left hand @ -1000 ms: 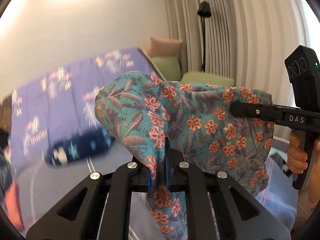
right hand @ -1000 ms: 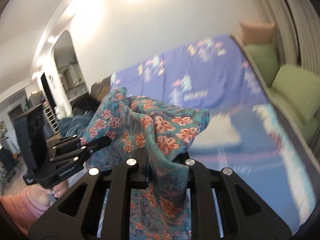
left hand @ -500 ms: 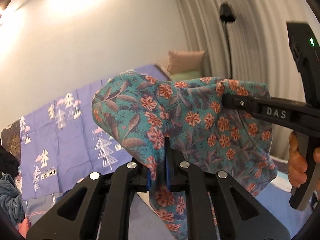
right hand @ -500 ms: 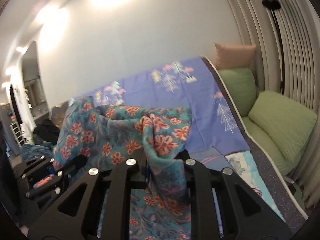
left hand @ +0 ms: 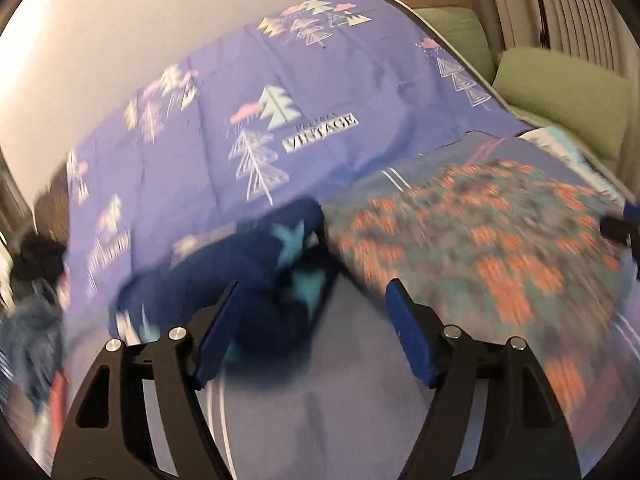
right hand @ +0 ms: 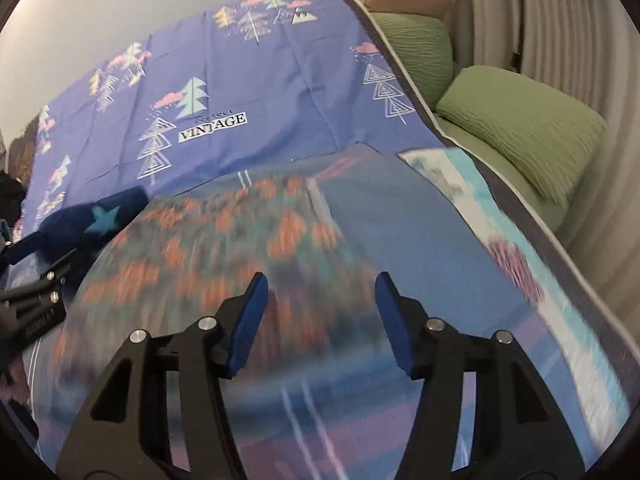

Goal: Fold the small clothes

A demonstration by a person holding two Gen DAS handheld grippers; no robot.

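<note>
Bed (right hand: 400,220) with a purple-blue cover printed with trees and the word VINTAGE; this is my working surface, with green ribbed cushions (right hand: 520,124) along its far right edge. On it lies the teal cotton garment with orange flowers (left hand: 500,240), spread roughly flat and motion-blurred in both wrist views; it sits ahead and to the right of my left gripper (left hand: 312,332) and ahead and to the left of my right gripper (right hand: 318,320). Just beside the garment's left edge lies a dark navy fleece piece with pale blue stars (left hand: 276,268), bunched up; whether the two fabrics touch I cannot tell. Both pairs of jaws stand wide apart and hold nothing; the blue pads frame bare cover or cloth.

Step in hand, as I judge it: the floral garment is laid out, no fold yet made. The next move calls for lowering each gripper to an edge or corner on one side, pinching a single layer, and carrying it across to meet the opposite edge, keeping clear of the navy piece.
</note>
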